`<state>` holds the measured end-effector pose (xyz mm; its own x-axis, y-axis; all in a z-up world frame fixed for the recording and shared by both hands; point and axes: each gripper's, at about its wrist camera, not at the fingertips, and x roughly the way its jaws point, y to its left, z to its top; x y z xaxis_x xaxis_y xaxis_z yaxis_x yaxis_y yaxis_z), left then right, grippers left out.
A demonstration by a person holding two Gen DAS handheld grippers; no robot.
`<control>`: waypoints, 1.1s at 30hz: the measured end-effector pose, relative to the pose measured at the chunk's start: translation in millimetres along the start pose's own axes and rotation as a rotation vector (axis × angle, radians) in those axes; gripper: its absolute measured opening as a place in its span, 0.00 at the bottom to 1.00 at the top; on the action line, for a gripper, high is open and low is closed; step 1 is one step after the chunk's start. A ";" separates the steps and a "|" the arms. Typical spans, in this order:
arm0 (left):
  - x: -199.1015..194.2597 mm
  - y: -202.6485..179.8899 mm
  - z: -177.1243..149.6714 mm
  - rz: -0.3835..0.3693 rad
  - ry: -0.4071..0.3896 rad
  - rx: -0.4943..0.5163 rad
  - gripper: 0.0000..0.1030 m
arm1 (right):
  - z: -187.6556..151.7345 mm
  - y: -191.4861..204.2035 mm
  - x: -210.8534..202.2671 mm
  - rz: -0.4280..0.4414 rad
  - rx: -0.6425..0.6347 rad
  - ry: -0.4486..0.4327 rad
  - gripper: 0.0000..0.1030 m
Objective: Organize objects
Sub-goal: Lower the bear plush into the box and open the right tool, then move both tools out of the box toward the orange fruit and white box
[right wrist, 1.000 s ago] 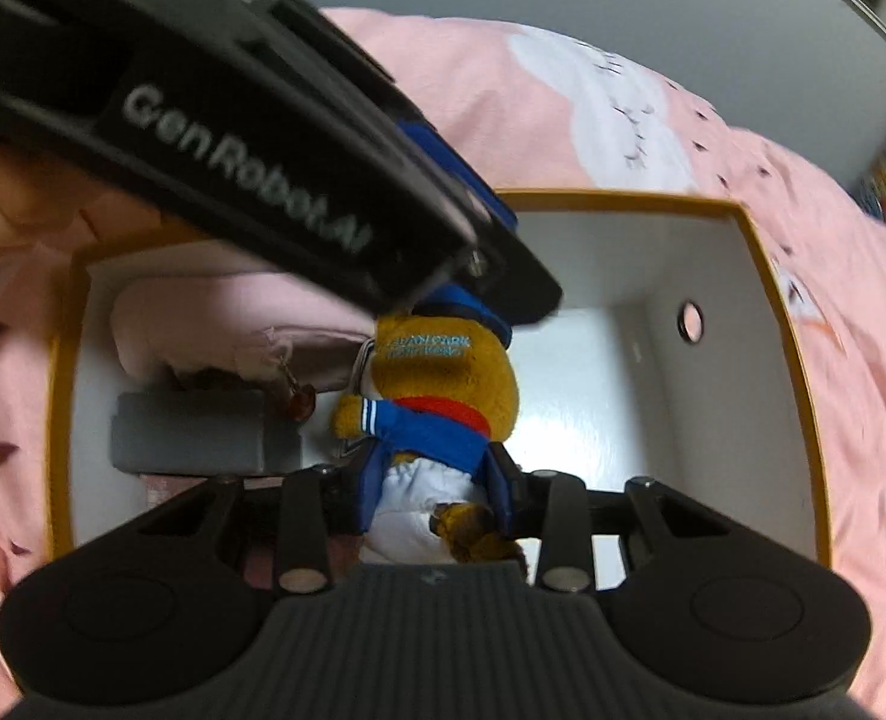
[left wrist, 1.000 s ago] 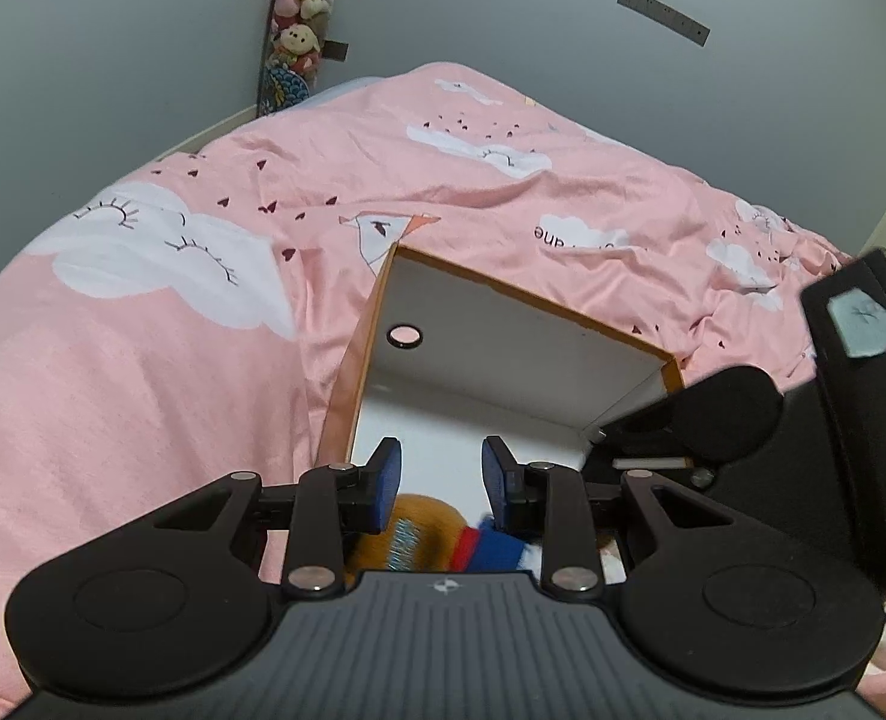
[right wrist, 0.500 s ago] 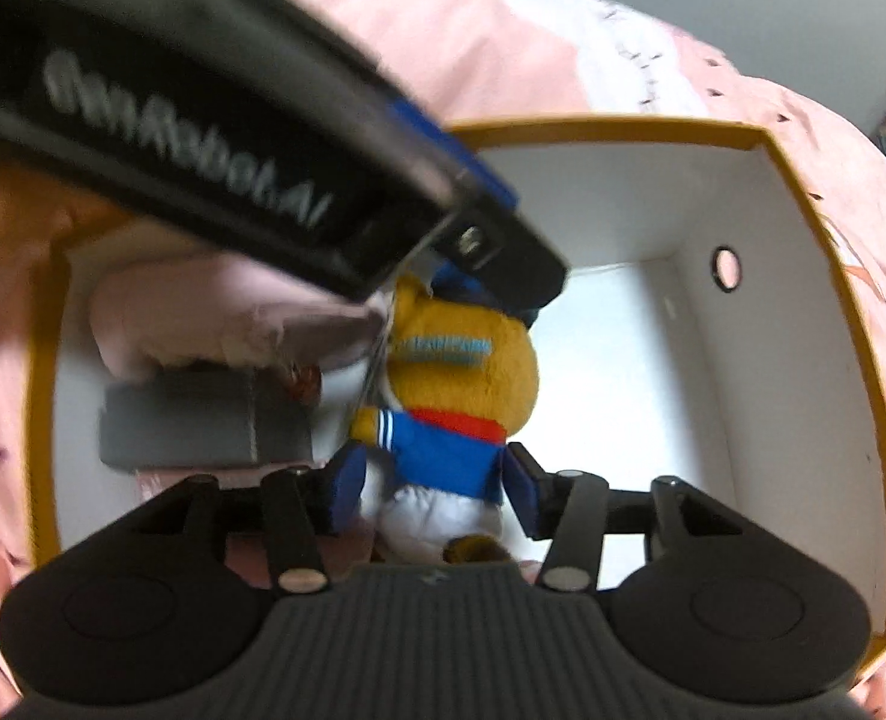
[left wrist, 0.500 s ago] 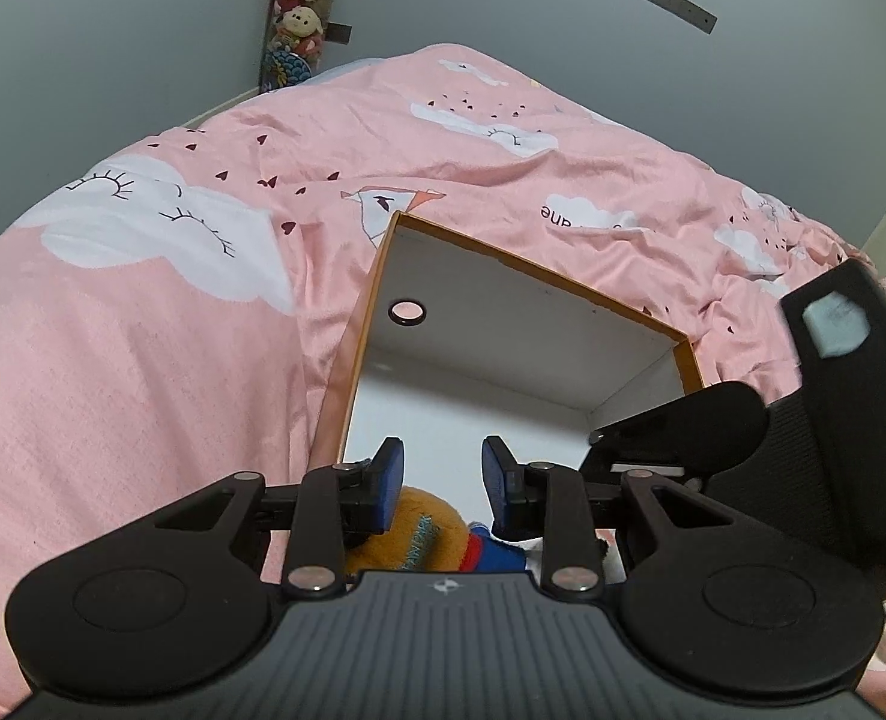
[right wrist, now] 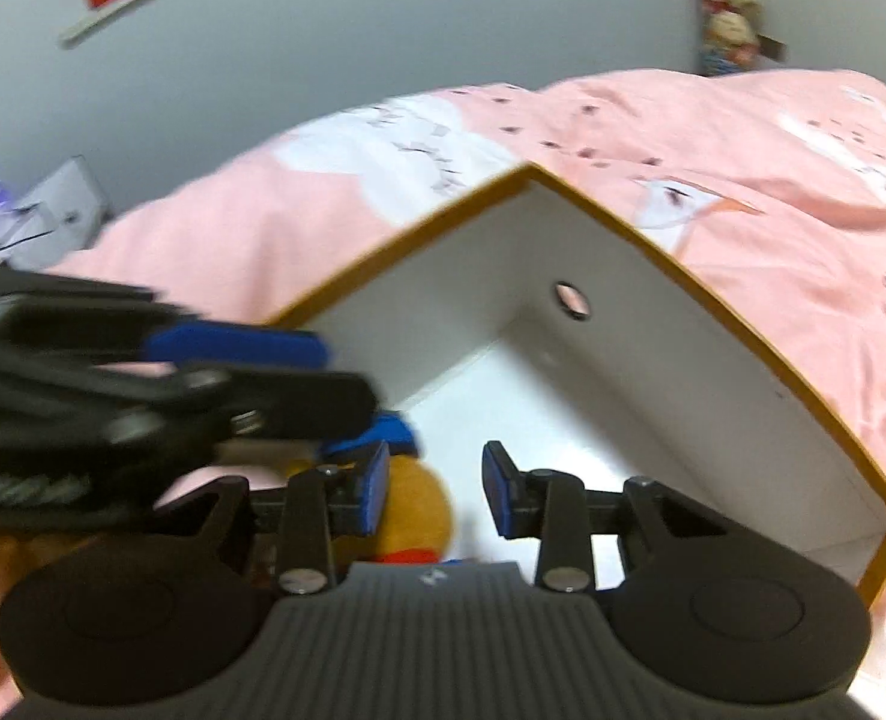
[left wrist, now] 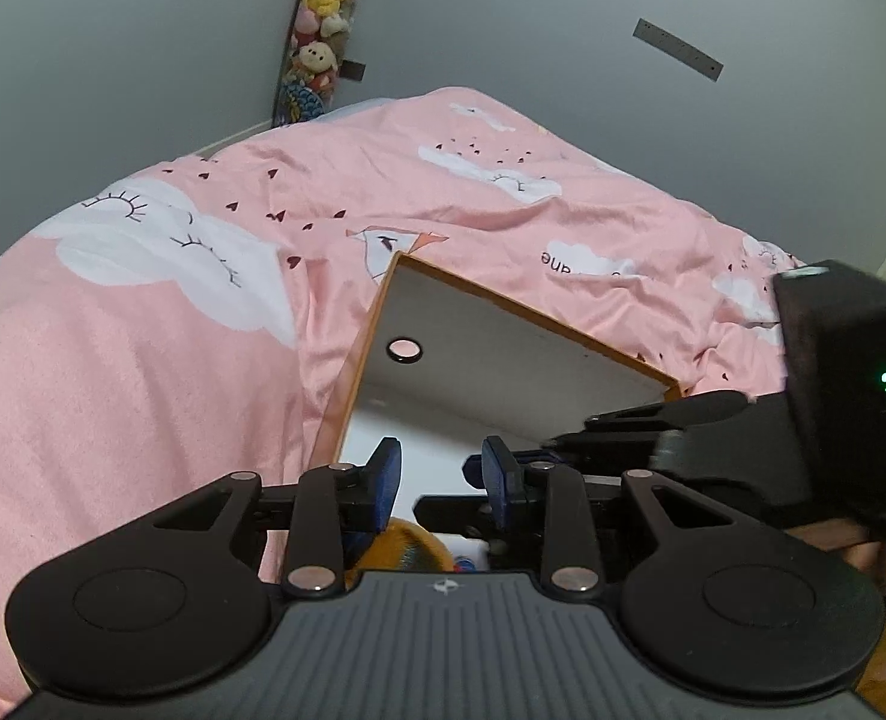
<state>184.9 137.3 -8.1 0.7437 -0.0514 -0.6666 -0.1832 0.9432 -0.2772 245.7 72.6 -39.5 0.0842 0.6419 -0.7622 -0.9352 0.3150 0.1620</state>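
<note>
In the right wrist view, nearest the lens, the right gripper (right wrist: pixel 435 495) has its blue pads parted and closing, and nothing is pinched: the gap between them shows only white box floor. The plush (right wrist: pixel 412 510), an orange toy with a red band and a blue cap, lies in the box at the lower left of centre, just beside and under the left-hand pad, so it sits off to the left of the jaw line rather than between the pads. Only its head end shows; its body runs down under the gripper housing, so I judge its long axis to run roughly toward the camera, though that is uncertain. In the left wrist view the left gripper (left wrist: pixel 441 474) holds its pads moderately spread with nothing visible between them, and the plush (left wrist: pixel 404 546) shows as an orange patch low in the frame, below the left pad. Both grippers hover close over it; which is nearer is hard to say. Farther off, the box (right wrist: pixel 671 252) with its orange rim rests on the pink bedspread (left wrist: pixel 143 390), most of its white floor bare beyond the jaws.
</note>
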 end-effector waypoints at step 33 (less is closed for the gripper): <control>-12.0 -35.1 -11.3 -0.033 0.001 0.094 0.40 | -53.9 14.2 -67.6 -0.215 0.054 -0.143 0.12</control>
<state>175.2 101.1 1.8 0.7475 -0.0835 -0.6590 -0.0973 0.9676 -0.2330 208.2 -4.0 -19.5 0.3305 0.6475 -0.6867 -0.8713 0.4890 0.0417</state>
